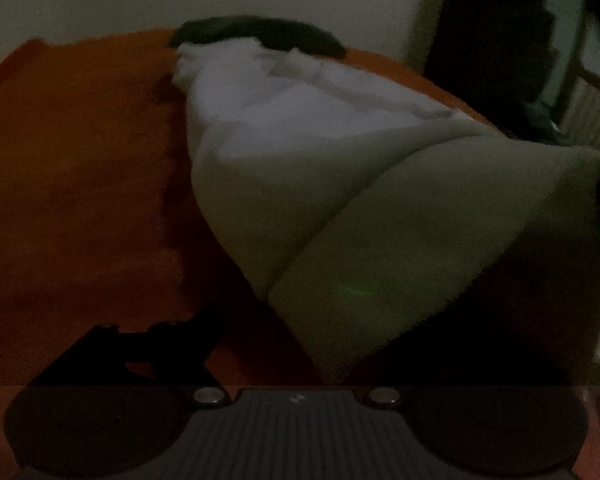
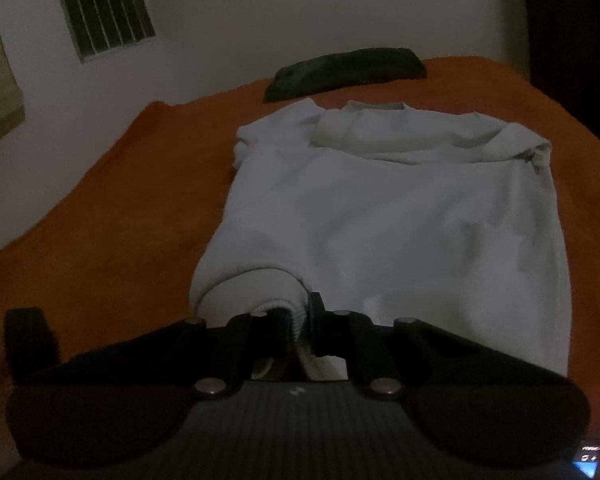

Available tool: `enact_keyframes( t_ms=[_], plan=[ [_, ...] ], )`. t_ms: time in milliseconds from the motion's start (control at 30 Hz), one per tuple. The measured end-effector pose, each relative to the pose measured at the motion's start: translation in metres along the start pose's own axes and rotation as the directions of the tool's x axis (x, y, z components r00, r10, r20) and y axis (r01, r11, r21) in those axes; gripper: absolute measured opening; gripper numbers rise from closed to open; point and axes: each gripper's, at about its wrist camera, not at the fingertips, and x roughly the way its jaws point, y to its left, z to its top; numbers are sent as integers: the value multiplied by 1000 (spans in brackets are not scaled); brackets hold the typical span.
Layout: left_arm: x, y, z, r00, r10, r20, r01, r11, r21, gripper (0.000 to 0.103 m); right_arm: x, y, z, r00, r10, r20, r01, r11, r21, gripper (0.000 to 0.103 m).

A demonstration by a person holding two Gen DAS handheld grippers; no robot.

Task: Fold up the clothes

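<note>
— Right wrist view first: where is the shirt, and who has it?

— A white shirt (image 2: pixel 380 216) lies on the orange bedspread (image 2: pixel 100 208), collar at the far end near a dark folded cloth (image 2: pixel 344 72). The right gripper (image 2: pixel 296 320) is clamped on the near hem — ribbed edge bunched between the jaws.

— And the other one?

— From the left wrist view, the left gripper (image 1: pixel 284 344) looks spread wide, with only its left finger (image 1: pixel 172 344) showing; the shirt's near corner hangs between, unpinched.

— How will it handle?

— I'd judge it light, soft and floppy — it will sag wherever unsupported. Best taken at hem corners or shoulder seams, where the doubled cloth gives a firmer bite.

— Any labels?

— None readable; too dim, and a small lit screen (image 2: pixel 588 460) on the right tool is too blurred.
</note>
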Motion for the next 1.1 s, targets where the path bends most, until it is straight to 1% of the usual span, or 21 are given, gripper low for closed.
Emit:
enact_keyframes(
  t_ms=[33,67,133,167,300,367,467,500,567,633,667,700,733,800,833,867,900,933,1000,1067,1100],
  plan=[
    [2,1,-1,1000,-9,19,10,1000,-17,45,-1,0,1,1000,-2,6,2,1000,-1,9],
    [-1,3,-1,999,-14,45,14,1000,-5,4,-3,0,1,1000,-5,12,5,1000,-2,9],
    [-7,5,-2,995,-24,97,21,999,25,3,-5,-1,2,1000,-8,22,8,1000,-1,9],
    [-16,8,-3,991,-6,136,-1,999,48,3,-1,-3,3,1000,-7,25,7,1000,-6,9],
    [-72,41,7,976,13,215,-33,995,90,3,0,2,-5,1000,15,14,-15,999,-35,10],
    [-101,57,18,977,38,212,-61,993,105,3,3,14,-18,998,53,-26,-55,997,-59,11],
    [-125,78,30,987,63,146,-86,984,158,3,19,50,-52,984,78,-163,-103,983,-151,18],
    [-127,82,33,989,81,127,-104,976,190,3,24,61,-65,978,74,-195,-110,978,-179,24],
    [-123,82,24,988,117,100,-140,956,258,4,23,68,-74,971,94,-221,-141,967,-210,29],
    [-104,77,8,989,132,65,-146,938,316,7,19,69,-79,967,104,-231,-158,960,-230,42],
    [-96,75,-2,989,134,56,-145,938,316,13,11,62,-79,973,83,-216,-134,963,-232,52],
    [-87,73,-12,990,136,41,-142,936,321,18,3,53,-79,979,53,-196,-99,969,-229,56],
    [-78,71,-20,988,153,29,-154,933,326,28,-4,43,-79,984,24,-179,-63,974,-219,56],
    [-65,72,-28,983,182,12,-177,934,309,31,-22,15,-80,987,-88,-135,63,982,-179,56],
    [-61,73,-30,982,189,20,-186,938,293,35,-30,4,-82,982,-155,-111,135,976,-170,56],
    [-60,73,-33,979,200,38,-202,938,281,44,-37,-5,-86,969,-231,-91,214,962,-171,56],
    [-58,74,-33,974,219,53,-225,937,267,50,-45,-14,-89,949,-308,-72,293,941,-171,56],
    [-55,75,-32,970,236,65,-245,937,248,59,-50,-22,-93,929,-364,-64,350,922,-165,57],
    [-49,76,-30,967,243,74,-253,945,209,61,-58,-36,-101,907,-415,-68,403,904,-141,57],
    [-45,74,-31,971,228,74,-239,944,228,44,-59,-45,-108,896,-437,-80,425,895,-132,58],
    [-43,72,-30,971,226,79,-238,942,238,42,-58,-49,-111,894,-438,-95,426,896,-123,58]
  ],
)
